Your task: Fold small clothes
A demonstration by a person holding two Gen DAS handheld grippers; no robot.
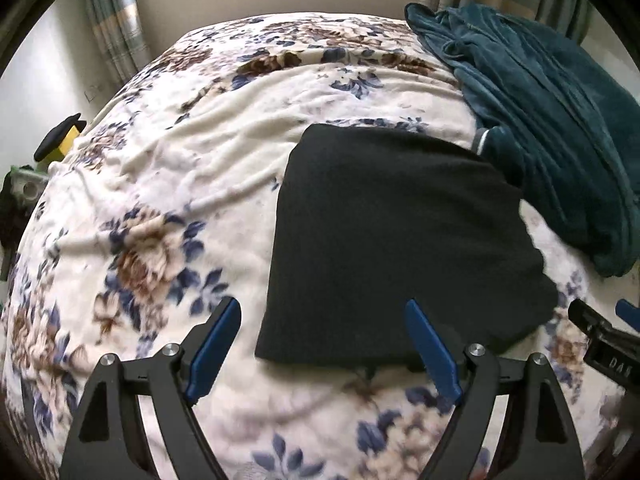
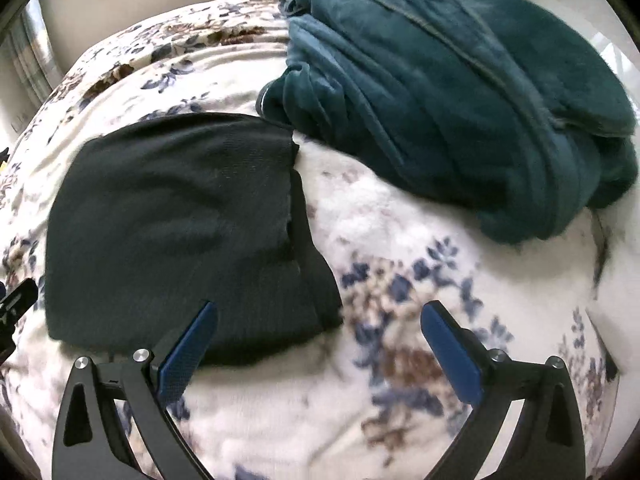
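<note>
A black garment [image 1: 392, 240] lies folded flat on the floral blanket [image 1: 172, 184]. It also shows in the right wrist view [image 2: 180, 232]. My left gripper [image 1: 322, 312] is open and empty, hovering over the garment's near edge. My right gripper [image 2: 320, 312] is open and empty, just above the garment's near right corner and the blanket [image 2: 400, 280]. Part of the right gripper [image 1: 604, 340] shows at the right edge of the left wrist view. Part of the left gripper [image 2: 16, 304] shows at the left edge of the right wrist view.
A teal fleece robe [image 1: 552, 128] is heaped at the back right of the bed, touching the black garment's far corner; it also shows in the right wrist view [image 2: 460, 92]. A yellow and black object [image 1: 60, 140] sits off the bed's left side. Curtains [image 1: 112, 20] hang behind.
</note>
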